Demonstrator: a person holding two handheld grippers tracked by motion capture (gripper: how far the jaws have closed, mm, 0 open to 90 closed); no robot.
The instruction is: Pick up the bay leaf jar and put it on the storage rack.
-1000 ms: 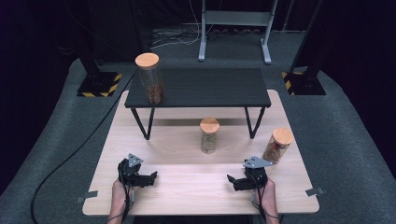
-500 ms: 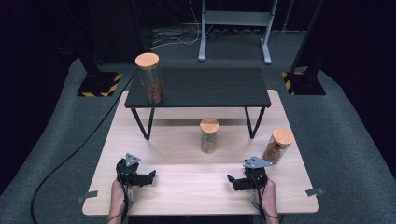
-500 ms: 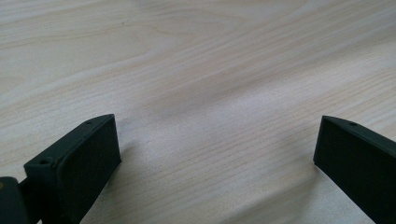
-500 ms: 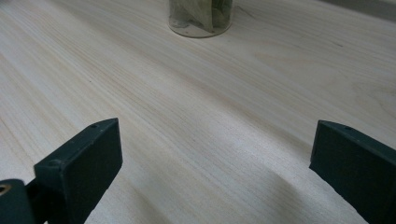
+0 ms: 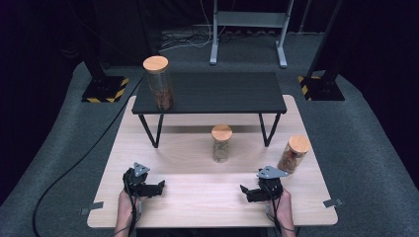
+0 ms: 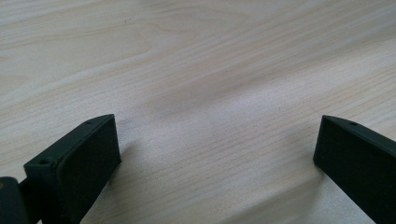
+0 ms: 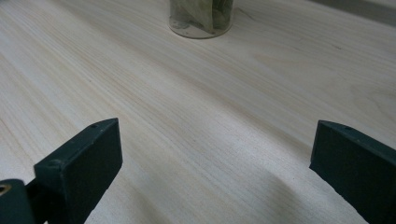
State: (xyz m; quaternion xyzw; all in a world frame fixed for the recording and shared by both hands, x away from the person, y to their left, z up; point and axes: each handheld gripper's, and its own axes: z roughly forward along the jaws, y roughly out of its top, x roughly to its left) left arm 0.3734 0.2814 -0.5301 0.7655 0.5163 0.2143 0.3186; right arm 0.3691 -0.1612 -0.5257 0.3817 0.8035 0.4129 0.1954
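Jars are spread out in the high view: a tall jar on the black shelf, a middle jar and a right jar on the wooden table. Left gripper and right gripper rest near the front edge. Left gripper view: jaws wide apart over bare wood (nothing held). Right gripper view: jaws likewise spread, the middle jar's base ahead.

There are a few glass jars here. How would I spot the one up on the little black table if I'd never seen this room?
Start at the pale wooden table, then find the low black metal-legged shelf standing on its far half. On that shelf's left end stands a tall clear glass jar with a round wooden lid. It is the tallest jar and the one that is raised; the two shorter jars stand down on the wood.
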